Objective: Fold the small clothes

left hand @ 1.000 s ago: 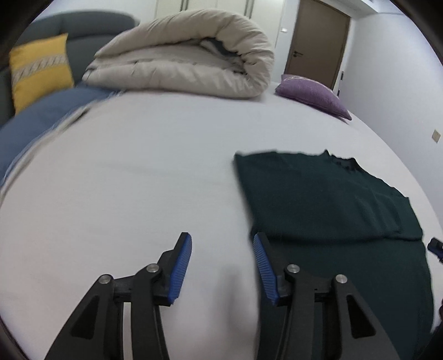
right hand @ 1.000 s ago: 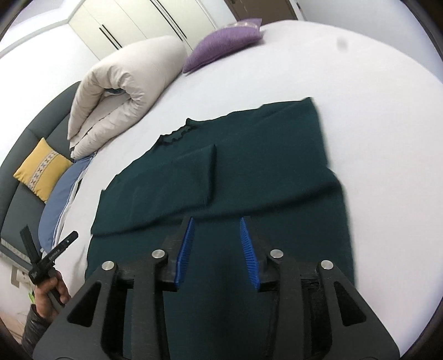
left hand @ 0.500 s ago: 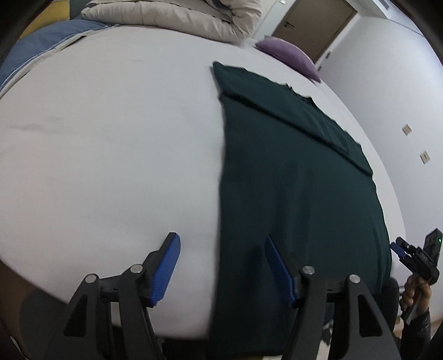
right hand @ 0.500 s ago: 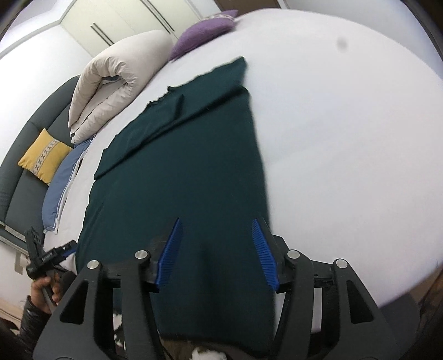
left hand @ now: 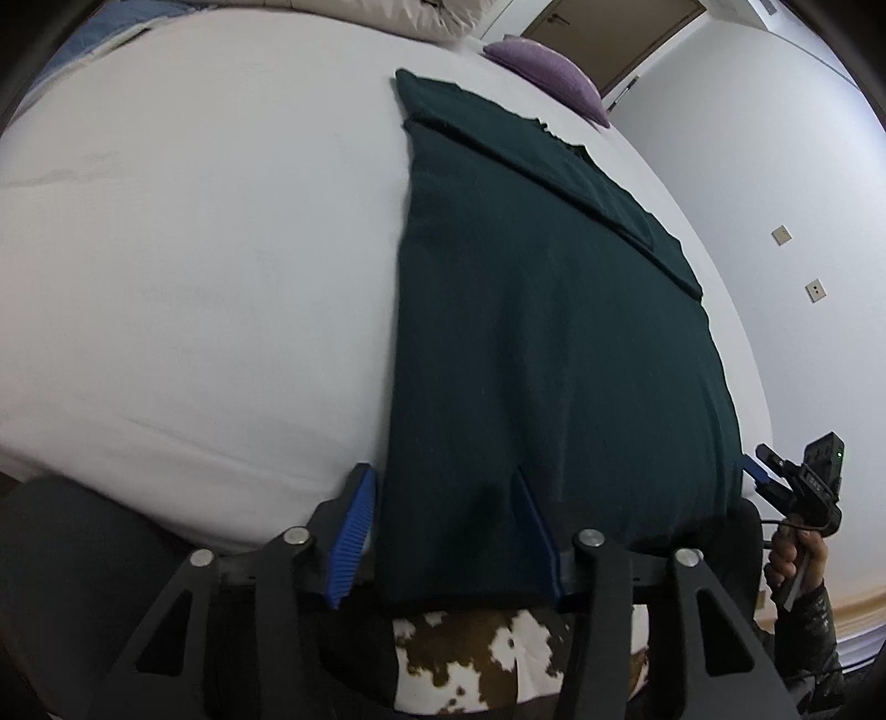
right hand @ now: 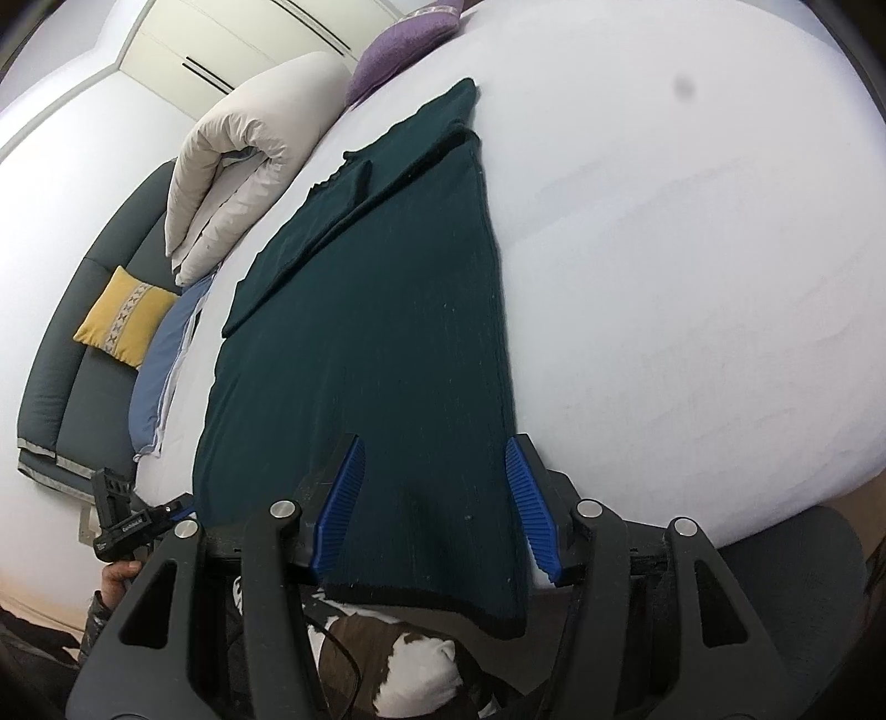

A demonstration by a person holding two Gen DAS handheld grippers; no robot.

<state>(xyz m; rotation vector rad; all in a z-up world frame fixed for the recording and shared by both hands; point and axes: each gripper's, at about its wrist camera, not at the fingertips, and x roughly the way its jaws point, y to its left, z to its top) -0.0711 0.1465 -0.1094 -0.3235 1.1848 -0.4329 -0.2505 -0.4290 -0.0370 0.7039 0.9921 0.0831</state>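
A dark green garment (left hand: 554,310) lies flat on the white bed (left hand: 194,249), its sleeves folded across its far end and its near hem hanging over the bed's front edge. My left gripper (left hand: 443,515) is open at the hem's left corner, the cloth edge between its blue pads. My right gripper (right hand: 437,498) is open at the hem's right corner, the same garment (right hand: 376,310) between its pads. Each gripper shows small in the other's view: the right one (left hand: 775,476), the left one (right hand: 166,512).
A rolled beige duvet (right hand: 249,144) and a purple pillow (right hand: 404,44) lie at the far end of the bed. A grey sofa with a yellow cushion (right hand: 124,315) stands to the left. A brown and white patterned cloth (left hand: 487,653) shows below the bed's edge.
Both grippers have drawn back from over the garment to the bed's front edge and opened wider. The hem now sits between each pair of fingers.
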